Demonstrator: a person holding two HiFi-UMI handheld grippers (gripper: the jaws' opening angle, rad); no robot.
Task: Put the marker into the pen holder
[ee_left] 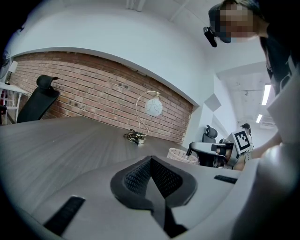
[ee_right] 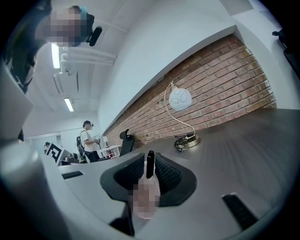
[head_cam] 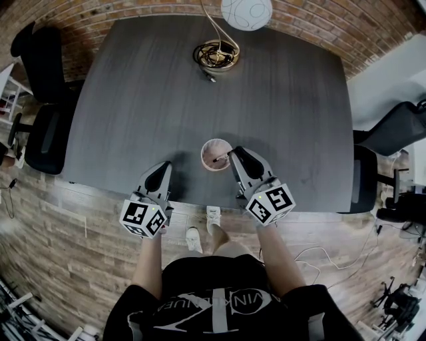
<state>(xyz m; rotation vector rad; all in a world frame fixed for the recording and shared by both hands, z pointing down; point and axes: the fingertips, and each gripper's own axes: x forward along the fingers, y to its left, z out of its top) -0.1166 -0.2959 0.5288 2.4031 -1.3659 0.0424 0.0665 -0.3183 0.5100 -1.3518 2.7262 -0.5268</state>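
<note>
A round, pale mesh pen holder (head_cam: 215, 147) stands near the table's front edge, between my two grippers. My right gripper (head_cam: 232, 155) is at the holder's right rim, shut on the marker. In the right gripper view the marker (ee_right: 150, 165) stands between the pads with its black cap pointing forward. In the head view a dark bit of the marker (head_cam: 219, 159) shows over the holder's opening. My left gripper (head_cam: 164, 168) rests left of the holder, jaws shut with nothing between them (ee_left: 151, 161). From the left gripper view the holder (ee_left: 181, 154) is ahead to the right.
The dark grey table (head_cam: 146, 86) carries a lamp with a white globe (head_cam: 245, 10) and a brass base with coiled cord (head_cam: 216, 54) at the far side. Black office chairs (head_cam: 45, 126) stand left and right (head_cam: 393, 133). Brick wall behind.
</note>
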